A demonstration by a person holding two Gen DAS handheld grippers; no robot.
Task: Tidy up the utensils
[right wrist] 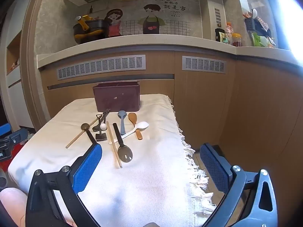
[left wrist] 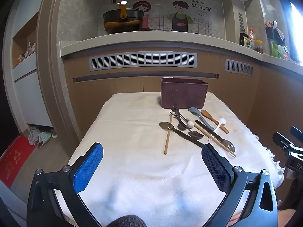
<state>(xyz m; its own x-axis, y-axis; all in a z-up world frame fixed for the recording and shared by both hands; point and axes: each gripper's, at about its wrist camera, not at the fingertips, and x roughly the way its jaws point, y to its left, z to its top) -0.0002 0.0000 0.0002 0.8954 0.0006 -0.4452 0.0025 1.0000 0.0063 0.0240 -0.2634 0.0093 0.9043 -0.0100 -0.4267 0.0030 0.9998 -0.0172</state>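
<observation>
A dark red utensil box stands at the far end of a table covered with a white cloth. Several utensils lie in front of it: a wooden chopstick, a grey spatula, a wooden spoon, a white spoon and a black-handled spoon. My left gripper is open and empty above the near cloth. My right gripper is open and empty at the cloth's right edge.
A kitchen counter with a black pot runs behind the table. Jars stand at the right. The cloth's fringed edge hangs off the right side. A red mat lies on the floor at left.
</observation>
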